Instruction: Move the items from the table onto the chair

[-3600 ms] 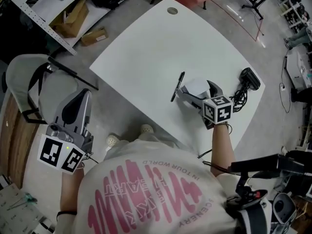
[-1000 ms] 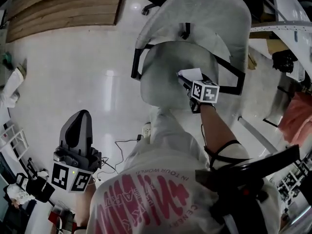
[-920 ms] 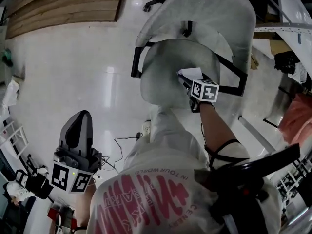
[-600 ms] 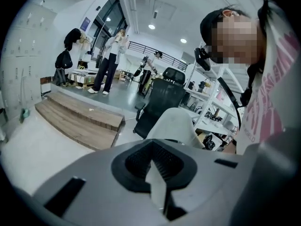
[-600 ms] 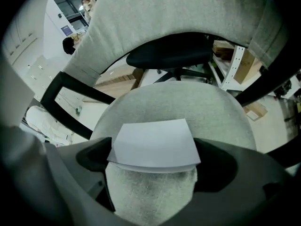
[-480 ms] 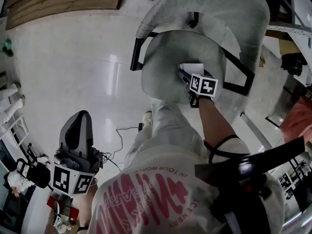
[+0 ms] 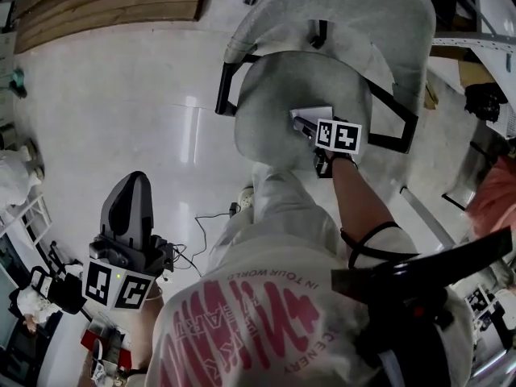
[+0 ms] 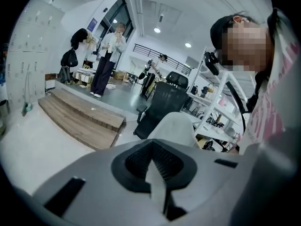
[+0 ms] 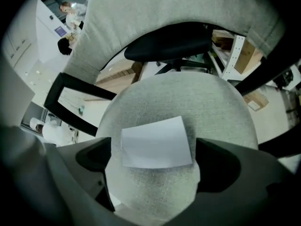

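Note:
A white sheet of paper [image 9: 156,142] lies flat on the grey fabric seat of the chair [image 9: 188,102]. My right gripper [image 9: 155,160] hovers just over the seat's front and is open, one jaw on either side of the sheet. In the head view the paper [image 7: 312,113] shows just beyond the right gripper [image 7: 302,126] on the chair seat [image 7: 270,95]. My left gripper [image 7: 131,196] hangs low at the left over the floor, far from the chair. Its jaws are shut with nothing between them, as the left gripper [image 8: 157,173] view confirms.
Black armrests [image 7: 399,123] flank the seat and the grey backrest [image 9: 178,8] rises behind it. Metal shelving [image 7: 472,47] stands at the right. A wooden platform [image 7: 105,2] lies at the upper left, and a cable [image 7: 201,220] runs across the shiny floor.
The person has turned from the table to the chair. My right gripper carried the paper over and down onto the seat, and the sheet now lies there. The left gripper stayed low and shut.

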A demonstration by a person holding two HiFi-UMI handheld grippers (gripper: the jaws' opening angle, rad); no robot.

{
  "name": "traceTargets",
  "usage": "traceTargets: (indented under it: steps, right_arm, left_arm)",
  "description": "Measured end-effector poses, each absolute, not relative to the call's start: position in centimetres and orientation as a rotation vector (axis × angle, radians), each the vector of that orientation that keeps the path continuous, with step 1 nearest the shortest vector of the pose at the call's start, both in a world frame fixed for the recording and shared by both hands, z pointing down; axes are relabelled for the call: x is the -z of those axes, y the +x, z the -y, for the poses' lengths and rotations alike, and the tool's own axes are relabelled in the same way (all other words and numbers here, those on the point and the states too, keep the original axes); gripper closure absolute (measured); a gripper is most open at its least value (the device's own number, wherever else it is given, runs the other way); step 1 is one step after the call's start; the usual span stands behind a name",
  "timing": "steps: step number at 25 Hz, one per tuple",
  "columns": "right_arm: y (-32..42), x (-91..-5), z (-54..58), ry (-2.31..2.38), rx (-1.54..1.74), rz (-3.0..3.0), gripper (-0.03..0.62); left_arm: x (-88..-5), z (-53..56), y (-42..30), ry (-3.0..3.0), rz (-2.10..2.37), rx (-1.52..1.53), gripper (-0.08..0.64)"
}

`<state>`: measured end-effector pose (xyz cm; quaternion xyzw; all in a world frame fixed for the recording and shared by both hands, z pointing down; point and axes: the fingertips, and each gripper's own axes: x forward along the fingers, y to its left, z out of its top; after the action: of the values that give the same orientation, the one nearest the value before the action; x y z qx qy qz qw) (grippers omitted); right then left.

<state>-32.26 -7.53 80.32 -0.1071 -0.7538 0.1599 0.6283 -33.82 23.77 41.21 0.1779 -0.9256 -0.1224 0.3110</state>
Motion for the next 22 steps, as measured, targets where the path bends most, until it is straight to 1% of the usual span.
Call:
traceTargets:
  steps: [4,8,13,14,15,16,17,19,21,22]
  right_arm:
    - [-32.5,-78.4,9.6,-0.166,-0.52,1.799,0.035]
    - [-33.9,-74.9,12.0,-0.096,-0.679,1.89,0.037]
    - [-35.0,-68.2,11.0,-0.329,-0.699,1.964,0.041]
    - [-34.9,-66.7,10.7,-0.372,-0.697,1.98,0.062]
    - [-34.8,-65.2,10.6,-0.397,-0.701,2.006,0.126]
    - [-34.7,-63.6,10.8,-0.4,-0.716,2.046,0.225]
    - [-34.7,-61.8,11.2,-0.389,-0.744,2.096,0.356]
    - [-34.3,-57.7,11.6,-0.376,-0.831,2.196,0.496]
    - [-33.0,-53.0,11.0,-0.422,-0.906,2.287,0.567]
    - [-32.4,-50.4,10.4,-0.474,-0.929,2.336,0.578]
  left_arm:
    - [-41.6,-22.0,-33.9,0.582,2.408,0.311,0.551]
    - [-40.3,-21.0,-34.5,0.66,2.457,0.383,0.551]
    - [-38.3,-20.1,-34.6,0.77,2.5,0.381,0.551]
    - [-38.0,-20.1,-34.5,0.776,2.501,0.376,0.551]
    - [-37.8,-20.0,-34.4,0.782,2.499,0.379,0.551]
    - [-37.6,-19.8,-34.4,0.797,2.494,0.394,0.551]
    - [-37.4,-19.5,-34.3,0.822,2.484,0.419,0.551]
    - [-36.6,-18.8,-33.9,0.878,2.456,0.474,0.551]
    - [-35.5,-18.5,-33.0,0.932,2.434,0.507,0.551]
    - [-34.9,-18.4,-32.5,0.962,2.429,0.523,0.551]
